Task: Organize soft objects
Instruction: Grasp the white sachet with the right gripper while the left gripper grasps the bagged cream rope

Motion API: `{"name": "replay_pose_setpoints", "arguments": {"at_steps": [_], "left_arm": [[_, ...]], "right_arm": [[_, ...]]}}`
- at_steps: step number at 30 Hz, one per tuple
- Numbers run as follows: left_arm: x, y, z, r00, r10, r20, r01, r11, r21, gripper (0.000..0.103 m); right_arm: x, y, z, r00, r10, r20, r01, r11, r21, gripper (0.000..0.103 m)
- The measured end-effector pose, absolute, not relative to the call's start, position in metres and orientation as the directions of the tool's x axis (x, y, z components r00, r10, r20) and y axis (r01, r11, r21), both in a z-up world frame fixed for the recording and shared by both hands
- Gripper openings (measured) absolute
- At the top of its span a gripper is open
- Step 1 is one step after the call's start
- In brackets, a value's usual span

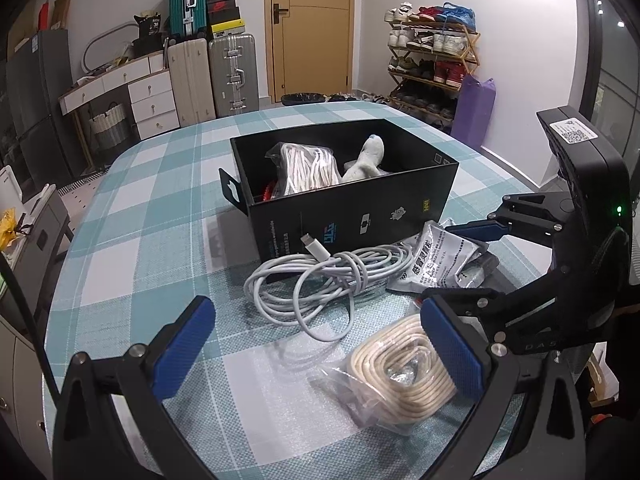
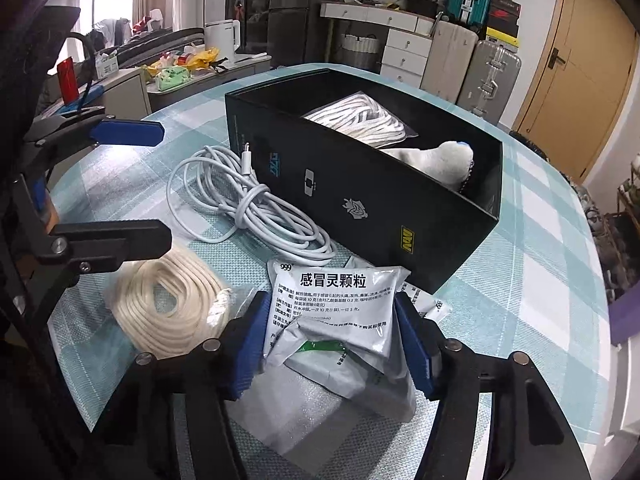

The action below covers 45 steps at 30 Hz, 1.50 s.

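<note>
A black open box [image 1: 352, 208] [image 2: 360, 184] on the checked table holds a bagged white rope [image 1: 308, 168] [image 2: 360, 118] and a white plush toy [image 1: 366, 160] [image 2: 436, 160]. In front of it lie a coiled white cable [image 1: 328, 280] [image 2: 248, 200], silver medicine sachets [image 1: 436, 260] [image 2: 336, 312] and a bagged cream rope coil [image 1: 400, 372] [image 2: 168, 304]. My left gripper [image 1: 320, 348] is open above the table, its right pad over the cream rope. My right gripper [image 2: 332, 344] has its pads [image 2: 254, 340] pressed on both sides of the sachets, which are crumpled between them.
The table carries a teal and white checked cloth [image 1: 160, 216] [image 2: 540, 240]. Suitcases [image 1: 212, 76], drawers [image 1: 152, 100], a door [image 1: 312, 28] and a shoe rack [image 1: 432, 56] stand behind the table. A side counter with a kettle [image 2: 222, 38] is at the left.
</note>
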State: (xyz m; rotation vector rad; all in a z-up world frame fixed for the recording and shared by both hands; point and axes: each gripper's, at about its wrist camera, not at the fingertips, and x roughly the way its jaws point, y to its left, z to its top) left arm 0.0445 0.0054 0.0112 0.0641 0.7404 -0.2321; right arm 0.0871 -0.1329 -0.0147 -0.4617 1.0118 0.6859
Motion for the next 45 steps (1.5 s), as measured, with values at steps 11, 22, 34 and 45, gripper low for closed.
{"name": "replay_pose_setpoints", "arguments": {"at_steps": [11,22,34,45], "left_arm": [[0.041,0.005,0.013,0.698,-0.224,-0.68,0.27,0.962,-0.04,0.103],[0.03,-0.026,0.003,0.607,-0.283,-0.743,0.413,0.91,-0.01,0.103],[0.024,-0.051,-0.012,0.577,-0.218,-0.787,0.441,0.894,0.076,0.101],[0.011,-0.052,-0.007,0.547,-0.285,-0.787,0.524,0.849,0.057,0.054]], "right_arm": [[0.083,-0.143,0.003,0.354,0.368,-0.86,-0.725,0.689,-0.004,0.054],[0.085,-0.156,0.028,0.398,0.414,-0.819,-0.707,0.707,0.015,0.054],[0.081,-0.158,0.029,0.398,0.414,-0.818,-0.706,0.708,0.015,0.054],[0.084,-0.16,0.026,0.399,0.408,-0.821,-0.698,0.716,0.017,0.054]]}}
